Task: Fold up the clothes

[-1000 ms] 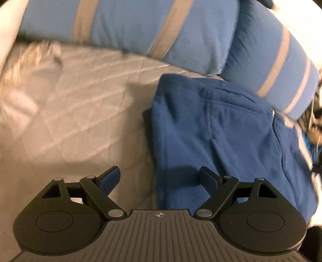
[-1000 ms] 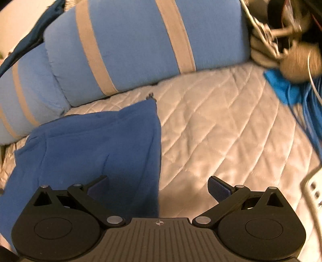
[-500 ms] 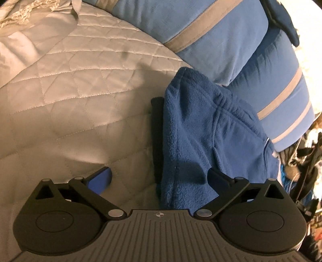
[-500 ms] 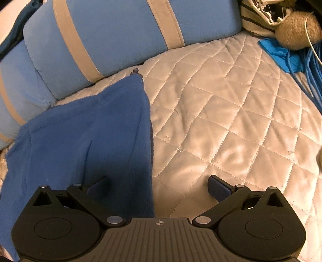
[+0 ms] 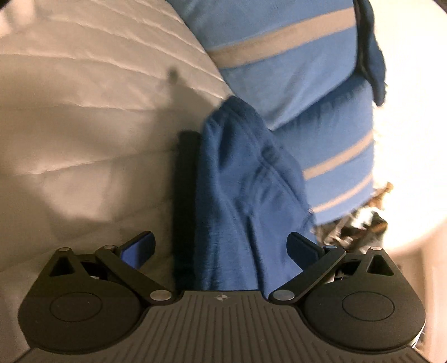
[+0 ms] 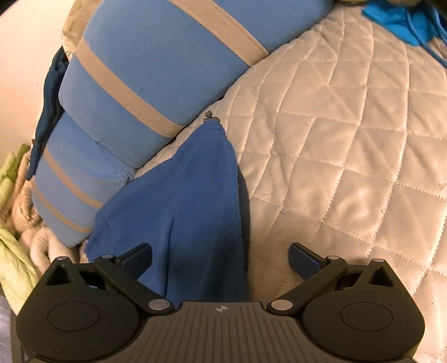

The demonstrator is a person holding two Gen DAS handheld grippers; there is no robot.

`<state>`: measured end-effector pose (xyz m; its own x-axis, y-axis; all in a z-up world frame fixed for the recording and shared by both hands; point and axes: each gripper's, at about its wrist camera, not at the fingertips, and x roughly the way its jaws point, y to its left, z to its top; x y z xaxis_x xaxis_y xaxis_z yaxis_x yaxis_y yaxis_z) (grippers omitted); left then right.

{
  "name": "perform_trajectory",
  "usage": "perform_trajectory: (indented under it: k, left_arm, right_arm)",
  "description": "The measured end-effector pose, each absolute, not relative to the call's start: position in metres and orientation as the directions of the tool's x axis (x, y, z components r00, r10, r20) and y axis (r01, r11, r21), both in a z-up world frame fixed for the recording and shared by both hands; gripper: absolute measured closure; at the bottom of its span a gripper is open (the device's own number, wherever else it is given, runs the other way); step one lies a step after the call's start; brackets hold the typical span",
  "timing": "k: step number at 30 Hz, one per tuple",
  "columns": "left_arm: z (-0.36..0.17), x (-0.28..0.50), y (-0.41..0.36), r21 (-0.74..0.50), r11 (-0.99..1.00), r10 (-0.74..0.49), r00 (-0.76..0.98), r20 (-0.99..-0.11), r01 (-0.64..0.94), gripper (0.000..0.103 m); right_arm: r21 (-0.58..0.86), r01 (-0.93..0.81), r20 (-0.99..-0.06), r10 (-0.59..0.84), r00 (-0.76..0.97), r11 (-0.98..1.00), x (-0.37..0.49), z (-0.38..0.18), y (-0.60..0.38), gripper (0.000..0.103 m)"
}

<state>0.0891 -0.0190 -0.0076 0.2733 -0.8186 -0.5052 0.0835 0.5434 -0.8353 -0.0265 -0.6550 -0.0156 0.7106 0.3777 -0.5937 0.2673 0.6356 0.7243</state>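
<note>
A dark blue fleece garment (image 5: pixel 245 190) lies folded on the quilted beige bedspread (image 5: pixel 83 125), against striped pillows. My left gripper (image 5: pixel 220 250) is open, straddling the garment's left edge, with the fleece running between its fingers. In the right wrist view the same blue fleece garment (image 6: pixel 195 201) tapers to a far corner with a small zip pull. My right gripper (image 6: pixel 220 257) is open over the garment's right edge, left finger above the fleece, right finger above the bedspread (image 6: pixel 335 139). Neither gripper holds anything.
Two light blue pillows with beige stripes (image 5: pixel 293 69) (image 6: pixel 145 78) lie along the garment's far side. A bright blue cloth with cords (image 6: pixel 405 22) lies at the far right. Pale green fabric (image 6: pixel 14 251) and a knitted beige item (image 6: pixel 36 240) lie at the left.
Both grippers have come closer to the garment and turned, so its side edges now run between the open fingers. The left view is blurred from motion. The garment itself has not moved.
</note>
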Motion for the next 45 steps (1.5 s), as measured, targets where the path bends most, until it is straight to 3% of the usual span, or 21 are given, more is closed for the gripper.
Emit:
perform_trajectory:
  k: [8, 13, 18, 24, 31, 38, 39, 40, 41, 42, 43, 45]
  left_arm:
    - [-0.016, 0.102, -0.038, -0.857, 0.494, -0.862, 0.21, -0.46, 0.148, 0.001]
    - [-0.016, 0.099, -0.035, -0.851, 0.503, -0.857, 0.215, -0.468, 0.152, 0.007]
    - [-0.016, 0.096, -0.036, -0.844, 0.51, -0.853, 0.228, -0.47, 0.164, 0.007]
    - [-0.018, 0.096, -0.034, -0.845, 0.508, -0.854, 0.23, -0.468, 0.167, 0.007]
    - [-0.018, 0.098, -0.037, -0.845, 0.512, -0.851, 0.228, -0.474, 0.155, 0.007]
    - [-0.02, 0.099, -0.039, -0.846, 0.513, -0.848, 0.234, -0.475, 0.142, 0.009]
    - [-0.02, 0.099, -0.039, -0.843, 0.521, -0.843, 0.241, -0.481, 0.137, 0.011]
    - [-0.02, 0.099, -0.039, -0.837, 0.532, -0.834, 0.249, -0.492, 0.128, 0.021]
    - [-0.02, 0.099, -0.039, -0.83, 0.546, -0.823, 0.258, -0.506, 0.113, 0.036]
    - [-0.022, 0.098, -0.037, -0.819, 0.567, -0.805, 0.269, -0.53, 0.084, 0.046]
    - [-0.024, 0.098, -0.036, -0.808, 0.587, -0.786, 0.277, -0.553, 0.053, 0.062]
    - [-0.026, 0.094, -0.033, -0.811, 0.584, -0.781, 0.286, -0.555, 0.023, 0.067]
  right_arm:
    - [0.779, 0.243, -0.537, 0.414, 0.735, 0.578, -0.032, -0.021, -0.664, 0.0]
    - [0.79, 0.228, -0.528, 0.442, 0.725, 0.569, -0.028, -0.022, -0.668, 0.0]
    - [0.776, 0.223, -0.542, 0.442, 0.714, 0.591, -0.014, -0.024, -0.664, 0.0]
    - [0.813, 0.16, -0.497, 0.524, 0.692, 0.559, 0.004, -0.031, -0.648, 0.0]
    - [0.812, 0.121, -0.511, 0.595, 0.62, 0.57, 0.007, -0.027, -0.642, 0.003]
    - [0.8, 0.134, -0.529, 0.58, 0.62, 0.585, 0.016, -0.028, -0.635, 0.005]
    - [0.801, 0.137, -0.527, 0.577, 0.624, 0.582, 0.018, -0.029, -0.636, 0.007]
    - [0.803, 0.141, -0.524, 0.575, 0.628, 0.579, 0.02, -0.031, -0.635, 0.01]
    - [0.809, 0.144, -0.519, 0.575, 0.633, 0.57, 0.023, -0.033, -0.634, 0.019]
    - [0.812, 0.157, -0.52, 0.574, 0.633, 0.562, 0.025, -0.036, -0.632, 0.031]
    - [0.815, 0.17, -0.522, 0.573, 0.632, 0.555, 0.026, -0.04, -0.63, 0.036]
    - [0.806, 0.173, -0.534, 0.567, 0.627, 0.567, 0.028, -0.042, -0.625, 0.039]
